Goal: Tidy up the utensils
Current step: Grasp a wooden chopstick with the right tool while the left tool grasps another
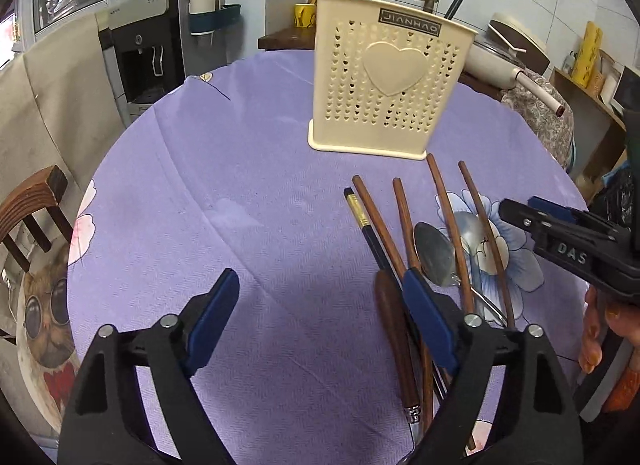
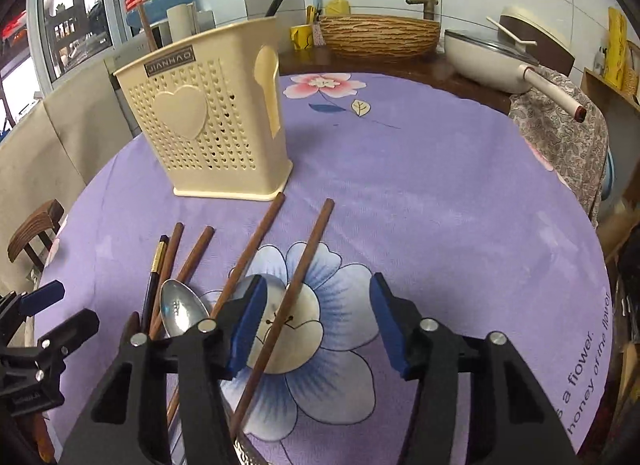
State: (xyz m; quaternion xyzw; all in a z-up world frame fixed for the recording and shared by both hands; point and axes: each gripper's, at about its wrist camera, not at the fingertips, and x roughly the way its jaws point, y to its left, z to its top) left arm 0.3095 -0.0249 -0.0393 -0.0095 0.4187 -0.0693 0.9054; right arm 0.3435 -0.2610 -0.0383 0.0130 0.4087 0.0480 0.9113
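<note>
Your left gripper [image 1: 316, 317] and right gripper [image 2: 318, 325] gape wide; brown wooden chopsticks [image 2: 294, 297] lie lengthwise, tips toward the cream holder [image 2: 208, 125].

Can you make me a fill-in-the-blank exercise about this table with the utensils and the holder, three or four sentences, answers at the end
1. The raised shape on the front of the cream utensil holder is a ____.
2. The tablecloth under the utensils is mainly ____ in colour.
3. The fingers of the right gripper stand ____, with one wooden chopstick lying between them.
4. The metal spoon lies on the table, not in the ____.

Missing words: heart; purple; open; holder
</note>
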